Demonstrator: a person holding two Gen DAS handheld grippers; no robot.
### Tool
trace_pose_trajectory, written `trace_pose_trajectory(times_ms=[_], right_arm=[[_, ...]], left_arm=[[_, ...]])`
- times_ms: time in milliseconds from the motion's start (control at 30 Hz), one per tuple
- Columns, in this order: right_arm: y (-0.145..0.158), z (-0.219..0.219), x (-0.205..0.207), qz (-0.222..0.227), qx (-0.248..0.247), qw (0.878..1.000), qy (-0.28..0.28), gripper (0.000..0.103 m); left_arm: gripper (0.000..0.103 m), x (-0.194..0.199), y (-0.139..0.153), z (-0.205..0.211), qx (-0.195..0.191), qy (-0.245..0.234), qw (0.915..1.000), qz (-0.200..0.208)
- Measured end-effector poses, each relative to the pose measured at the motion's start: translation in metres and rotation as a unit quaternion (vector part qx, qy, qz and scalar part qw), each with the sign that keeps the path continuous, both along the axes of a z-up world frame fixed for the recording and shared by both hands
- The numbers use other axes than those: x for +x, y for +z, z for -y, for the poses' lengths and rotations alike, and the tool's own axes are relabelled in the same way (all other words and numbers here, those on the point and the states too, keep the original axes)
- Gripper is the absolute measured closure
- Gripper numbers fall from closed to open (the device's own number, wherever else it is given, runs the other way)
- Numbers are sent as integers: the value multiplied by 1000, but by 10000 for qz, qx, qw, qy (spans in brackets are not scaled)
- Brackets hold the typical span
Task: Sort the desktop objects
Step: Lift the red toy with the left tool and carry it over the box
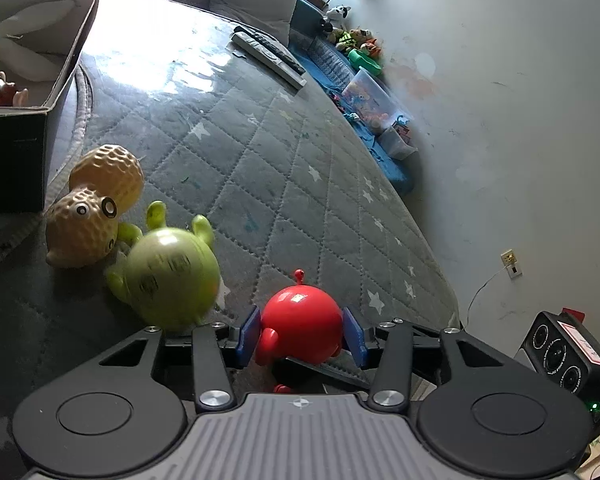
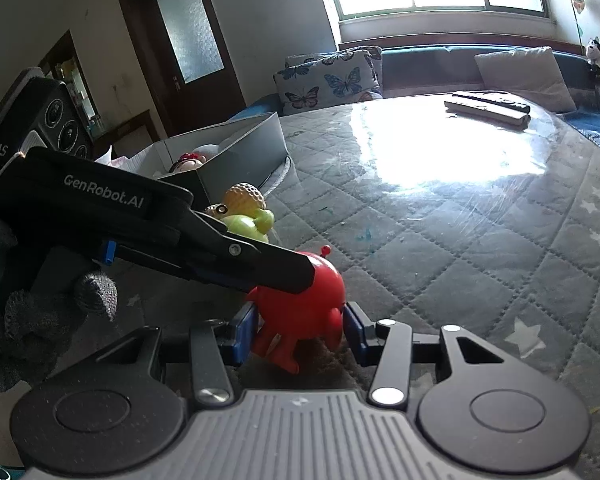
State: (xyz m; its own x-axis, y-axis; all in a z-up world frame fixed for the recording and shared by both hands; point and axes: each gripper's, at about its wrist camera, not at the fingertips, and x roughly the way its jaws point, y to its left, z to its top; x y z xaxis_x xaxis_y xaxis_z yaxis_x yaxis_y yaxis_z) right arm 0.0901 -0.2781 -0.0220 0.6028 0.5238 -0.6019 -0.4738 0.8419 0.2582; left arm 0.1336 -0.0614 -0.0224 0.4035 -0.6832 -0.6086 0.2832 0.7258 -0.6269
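Red toy (image 1: 300, 316) between both grippers, right fingers (image 2: 246, 332) gripping, left fingers (image 1: 249, 334) open

green toy (image 1: 168, 276) motion-blurred

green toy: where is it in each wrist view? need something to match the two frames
Left wrist: green toy lies left of centre, low, touching the peanut toy, up-left of the red toy.
Right wrist: green toy sits left of centre at mid-height, mostly hidden behind the left gripper's black body, in front of the peanut toy.
Shared landmark: the remote controls at the far side of the quilted surface.
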Motion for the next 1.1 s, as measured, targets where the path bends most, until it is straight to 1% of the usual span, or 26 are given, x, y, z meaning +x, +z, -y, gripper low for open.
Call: trace_pose_trajectory(times_ms=[100, 300, 433, 633, 767, 900, 1000, 1100], right_arm=[[9, -6, -3, 108, -104, 9999, 71, 56], [34, -30, -2, 440, -259, 9979, 387, 56], [52, -61, 12, 668, -333, 9946, 728, 56], [71, -114, 38, 913, -421, 9870, 1254, 56], [79, -155, 57, 1021, -515, 9803, 1609, 56], [83, -197, 80, 1002, -577, 9743, 1935, 56], [83, -226, 96, 931, -568, 9708, 2136, 56], [79, -252, 113, 750, -551, 9694, 2273, 56]], left_arm=[[55, -6, 7, -6, -72, 61, 9999, 97], [55, -18, 33, -33, -128, 330, 9981, 503], [55, -21, 52, -60, -79, 618, 9949, 794], [55, -17, 71, -113, -96, 1174, 9877, 1028], [55, -10, 77, -147, -63, 1552, 9820, 1078], [55, 1, 77, -182, -29, 1870, 9769, 1031], [55, 12, 75, -207, -39, 2063, 9740, 935], [55, 23, 70, -231, 21, 2223, 9714, 828]])
